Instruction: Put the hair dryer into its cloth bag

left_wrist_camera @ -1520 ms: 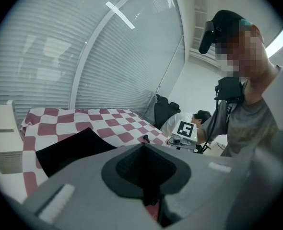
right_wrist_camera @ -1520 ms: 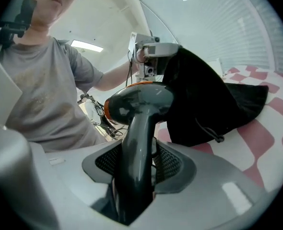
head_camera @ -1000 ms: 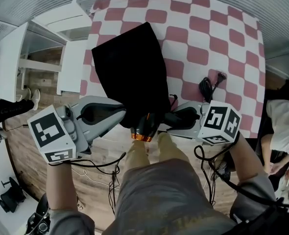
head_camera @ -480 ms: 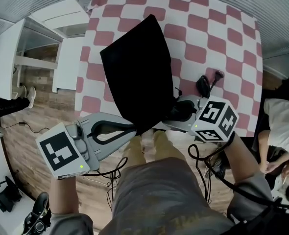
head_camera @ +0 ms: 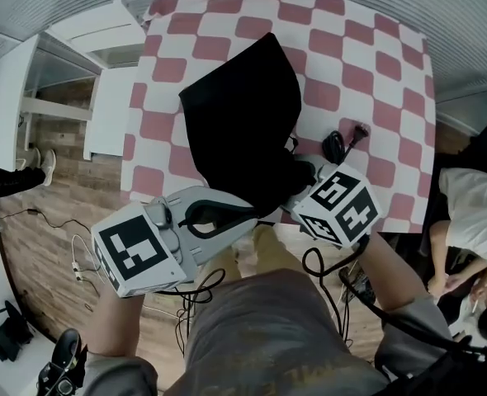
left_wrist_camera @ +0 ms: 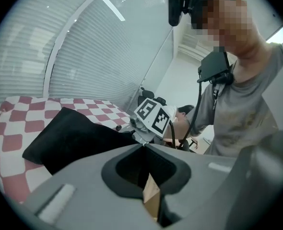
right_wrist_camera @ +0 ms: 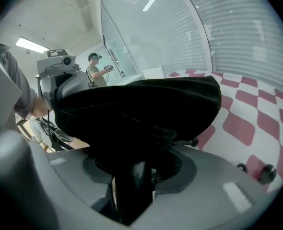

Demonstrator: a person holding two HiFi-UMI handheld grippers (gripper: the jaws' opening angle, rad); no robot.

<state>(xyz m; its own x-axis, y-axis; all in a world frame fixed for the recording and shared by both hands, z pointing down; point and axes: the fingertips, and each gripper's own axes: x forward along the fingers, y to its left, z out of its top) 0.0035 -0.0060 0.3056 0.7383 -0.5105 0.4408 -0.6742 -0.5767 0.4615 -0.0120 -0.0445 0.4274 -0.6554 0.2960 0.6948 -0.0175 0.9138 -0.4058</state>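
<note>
As the task stands now: the hair dryer point(right_wrist_camera: 131, 190) seems almost wholly inside the cloth bag point(head_camera: 239, 122). The head view shows none of it past the bag's near end.
Bag: lies lengthwise on the checked table point(head_camera: 367, 64), closed end far, mouth end at the near edge between the two grippers.
Left gripper point(left_wrist_camera: 142, 147): jaws closed tip to tip at the bag's near left edge, apparently pinching its cloth.
Right gripper point(head_camera: 300, 178): jaws clamped on a dark, smooth shaft under the bag's mouth, which I judge to be the dryer's handle.
Cord point(head_camera: 336, 147): coiled on the table just right of the bag, outside it.
Done, by my reading: the dryer's body is sheathed.
Left to do: push the gripped end fully in, feed the cord in after it, then let go of the bag.
</note>
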